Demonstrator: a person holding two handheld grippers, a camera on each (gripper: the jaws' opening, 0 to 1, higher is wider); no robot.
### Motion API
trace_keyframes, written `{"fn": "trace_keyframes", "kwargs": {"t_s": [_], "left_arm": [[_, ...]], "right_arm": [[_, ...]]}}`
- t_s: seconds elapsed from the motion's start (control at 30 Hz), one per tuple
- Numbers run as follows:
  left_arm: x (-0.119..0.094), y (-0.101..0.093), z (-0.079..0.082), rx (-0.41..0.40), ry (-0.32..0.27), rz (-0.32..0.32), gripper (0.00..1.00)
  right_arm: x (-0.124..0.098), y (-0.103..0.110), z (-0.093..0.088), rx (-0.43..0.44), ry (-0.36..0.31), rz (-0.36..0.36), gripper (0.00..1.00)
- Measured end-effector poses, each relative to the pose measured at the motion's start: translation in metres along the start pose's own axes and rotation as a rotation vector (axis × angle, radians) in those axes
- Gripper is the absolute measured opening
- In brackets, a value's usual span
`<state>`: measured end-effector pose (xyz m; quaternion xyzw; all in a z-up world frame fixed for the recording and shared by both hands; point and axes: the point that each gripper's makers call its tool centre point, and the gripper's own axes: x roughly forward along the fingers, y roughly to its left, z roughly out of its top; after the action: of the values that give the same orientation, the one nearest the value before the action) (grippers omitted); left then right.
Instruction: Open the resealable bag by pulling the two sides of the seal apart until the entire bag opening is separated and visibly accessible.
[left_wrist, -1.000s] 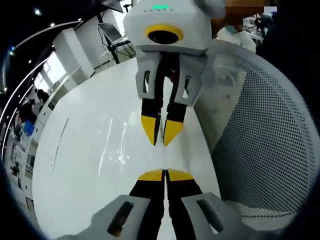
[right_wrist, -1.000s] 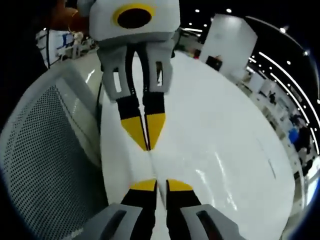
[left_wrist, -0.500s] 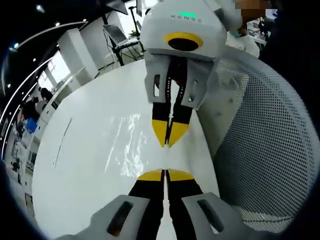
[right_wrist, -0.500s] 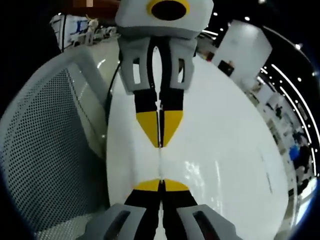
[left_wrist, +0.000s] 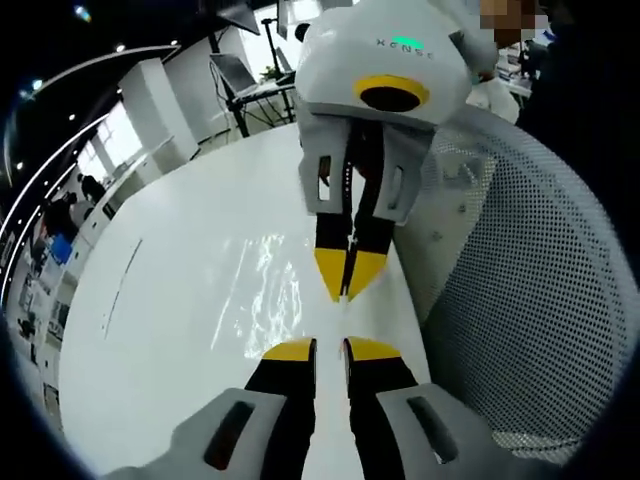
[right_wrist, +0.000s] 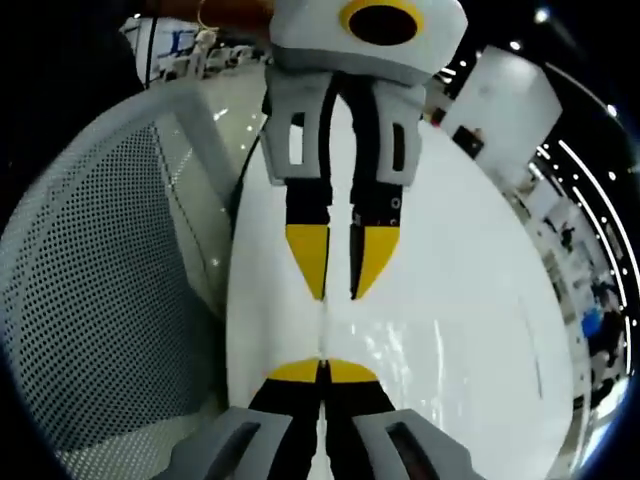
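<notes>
Right gripper (right_wrist: 322, 371) jaws are pressed together, left gripper (left_wrist: 331, 349) jaws slightly parted, above the glinting clear plastic bag (left_wrist: 262, 300) (barely visible). Each seal lip should be pinched firmly, then pulled apart evenly.

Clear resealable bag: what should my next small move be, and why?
Probably close the left gripper on its side of the seal before pulling. Its fingers stand slightly apart, the right gripper is shut, and the clear resealable plastic bag, faint glints over the white table, has no visibly separated opening.
</notes>
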<state>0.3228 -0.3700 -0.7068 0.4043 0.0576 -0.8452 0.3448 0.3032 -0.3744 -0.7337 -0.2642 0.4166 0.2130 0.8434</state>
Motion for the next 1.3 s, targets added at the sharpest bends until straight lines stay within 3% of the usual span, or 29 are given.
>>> {"fn": "trace_keyframes", "kwargs": {"t_s": [0.13, 0.3, 0.63, 0.77, 0.97, 1.0, 1.3], "left_arm": [[0.001, -0.008, 0.005, -0.008, -0.015, -0.055, 0.08], [0.007, -0.011, -0.002, 0.032, 0.027, -0.061, 0.08], [0.01, -0.015, 0.004, -0.003, -0.004, -0.095, 0.0], [0.013, -0.018, 0.002, 0.009, 0.014, -0.108, 0.0], [0.015, -0.017, 0.001, -0.007, 0.027, -0.083, 0.0], [0.015, -0.017, 0.001, -0.01, 0.028, -0.081, 0.0], [0.017, -0.02, 0.0, -0.008, 0.045, -0.089, 0.0]], "right_arm": [[-0.001, -0.001, 0.0, 0.002, -0.003, -0.002, 0.0], [-0.004, 0.0, 0.0, -0.003, -0.009, 0.0, 0.0], [-0.004, 0.007, 0.007, -0.018, -0.028, 0.013, 0.0], [-0.004, 0.008, 0.008, -0.038, -0.024, 0.015, 0.0], [-0.003, 0.01, 0.009, -0.012, -0.029, 0.012, 0.0], [-0.003, 0.01, 0.01, -0.008, -0.033, 0.01, 0.04], [-0.005, 0.011, 0.018, -0.032, -0.041, 0.006, 0.05]]}}
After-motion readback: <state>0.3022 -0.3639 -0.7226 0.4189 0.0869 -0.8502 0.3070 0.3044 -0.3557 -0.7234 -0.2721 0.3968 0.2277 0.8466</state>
